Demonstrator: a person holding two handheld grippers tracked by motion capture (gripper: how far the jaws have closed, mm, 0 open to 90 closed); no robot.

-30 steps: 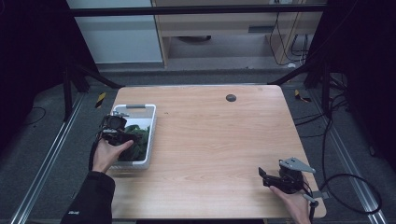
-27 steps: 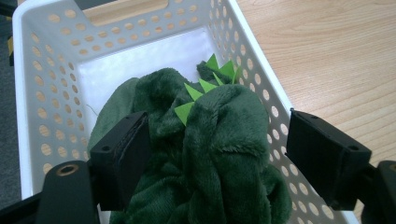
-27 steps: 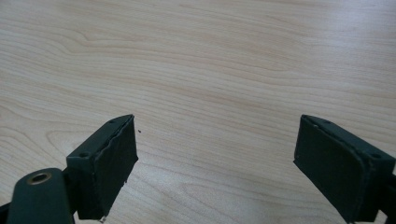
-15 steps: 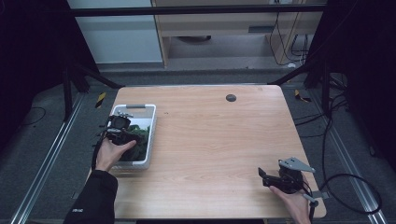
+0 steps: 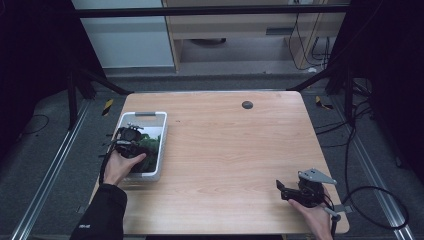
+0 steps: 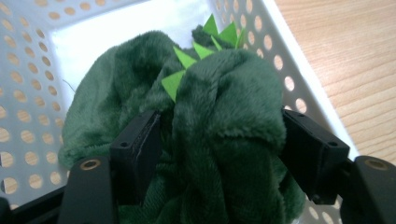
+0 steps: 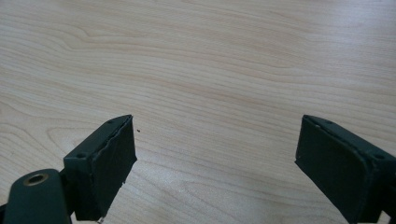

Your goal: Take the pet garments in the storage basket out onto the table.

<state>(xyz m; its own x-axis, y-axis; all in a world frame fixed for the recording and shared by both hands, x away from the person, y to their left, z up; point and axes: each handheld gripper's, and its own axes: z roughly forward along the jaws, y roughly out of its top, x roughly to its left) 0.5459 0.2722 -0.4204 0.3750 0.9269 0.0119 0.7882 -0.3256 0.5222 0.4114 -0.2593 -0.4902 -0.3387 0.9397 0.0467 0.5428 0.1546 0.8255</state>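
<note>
A dark green plush toy (image 6: 224,140) is being shown lying inside a white perforated basket (image 5: 156,150), which is sitting near the left edge of the wooden table (image 5: 235,150). In the left gripper view the toy is being seen as a soft, bunched mass of deep-pile fabric, folded into thick rolls, with a row of small, flat, lighter green triangular spikes (image 6: 187,58) standing along a seam at its top. The toy is being pressed between the jaws of the left gripper (image 6: 219,140): a wide fold of plush is being bracketed on both sides, with the pads touching the fabric, so the jaws are being kept fairly far apart by the bulk between them. The round holes of the basket's walls are being seen around and behind the toy, and a strip of table is being seen beyond the basket's rim. In the high view the left gripper (image 5: 129,140) is being held by the person's left hand (image 5: 120,167) over the basket, with the green of the toy visible just beside it. The right gripper (image 5: 300,191) is being held by the right hand (image 5: 315,217) low over the near right corner of the table, well apart from the basket; in its own view its jaws are being held spread wide with bare wood between them
</note>
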